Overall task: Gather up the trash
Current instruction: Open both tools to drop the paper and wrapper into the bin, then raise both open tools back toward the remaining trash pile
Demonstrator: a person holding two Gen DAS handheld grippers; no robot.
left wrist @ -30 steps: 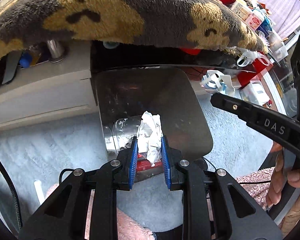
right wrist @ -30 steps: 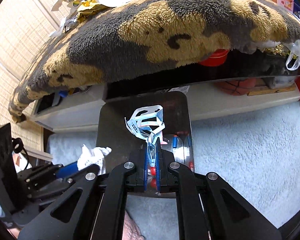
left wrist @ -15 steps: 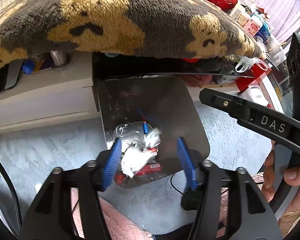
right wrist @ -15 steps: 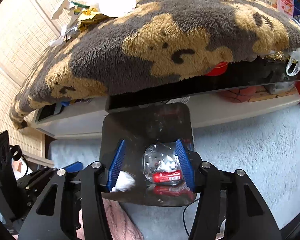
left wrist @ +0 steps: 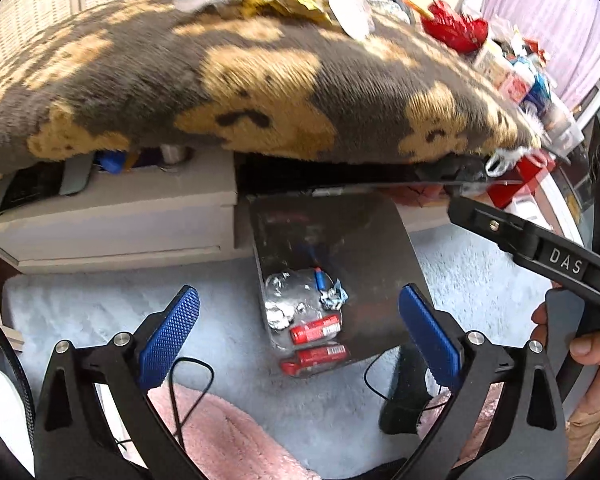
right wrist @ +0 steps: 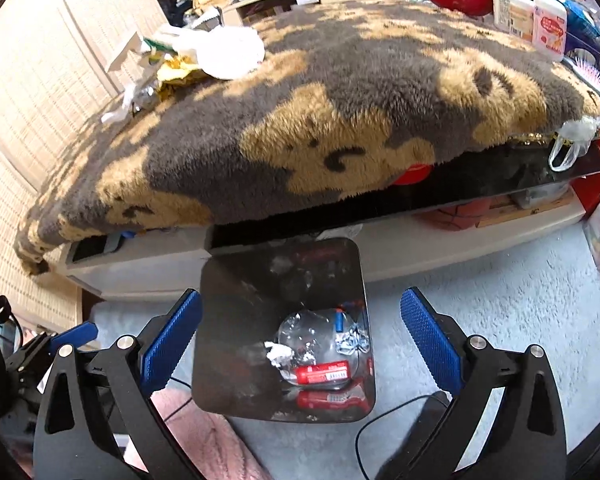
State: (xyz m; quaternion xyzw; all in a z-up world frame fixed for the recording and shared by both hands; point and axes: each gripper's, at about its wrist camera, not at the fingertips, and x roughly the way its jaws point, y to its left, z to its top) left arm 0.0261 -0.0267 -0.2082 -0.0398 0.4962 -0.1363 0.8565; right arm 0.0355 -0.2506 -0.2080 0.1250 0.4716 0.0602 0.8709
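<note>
- While hovering over pale carpet, left gripper spread wide, holding nothing.
- Just right of it, dark shiny bin against a low white shelf unit; inside, crumpled tissue, clear plastic bottle with red label, small blue-and-white scrap.
- Farther right, right gripper likewise splayed wide and empty above the same bin.
- Above, more litter heaped on a brown-and-tan fleece blanket.
</note>
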